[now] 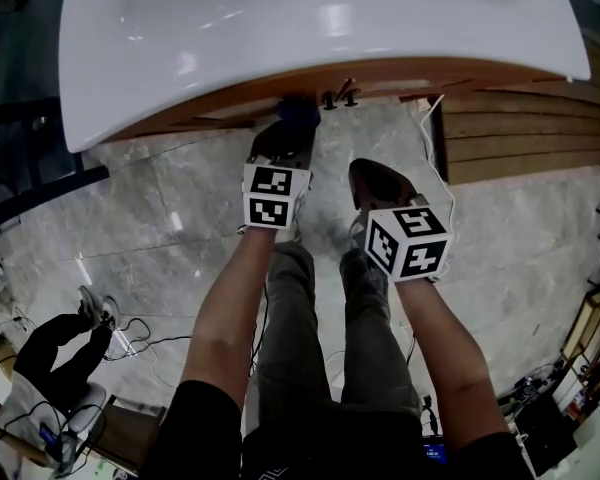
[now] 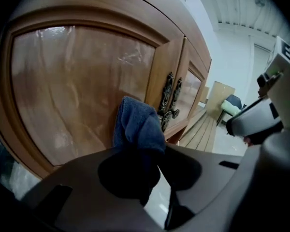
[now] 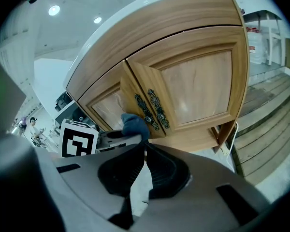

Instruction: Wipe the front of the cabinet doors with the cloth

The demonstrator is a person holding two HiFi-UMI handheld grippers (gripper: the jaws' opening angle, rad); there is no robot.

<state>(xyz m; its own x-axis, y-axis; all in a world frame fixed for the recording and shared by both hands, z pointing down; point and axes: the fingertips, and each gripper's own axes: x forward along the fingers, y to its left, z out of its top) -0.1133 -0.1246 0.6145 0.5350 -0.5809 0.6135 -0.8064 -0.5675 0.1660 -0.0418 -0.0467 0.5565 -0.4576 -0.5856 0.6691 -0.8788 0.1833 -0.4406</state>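
place: workshop-like hall | cues: lone vanity cabinet [image 3: 198, 81] under white basin top [image 1: 310, 28]; loose cables [image 1: 155, 343] on marble-look floor [image 1: 160, 218]; cluttered shelving [image 1: 585, 373] right

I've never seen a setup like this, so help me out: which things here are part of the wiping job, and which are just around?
In the job:
blue cloth, clamped in the left gripper
cabinet doors
right gripper, shut, empty

Just around:
white countertop
wooden slats
seated person
marble floor
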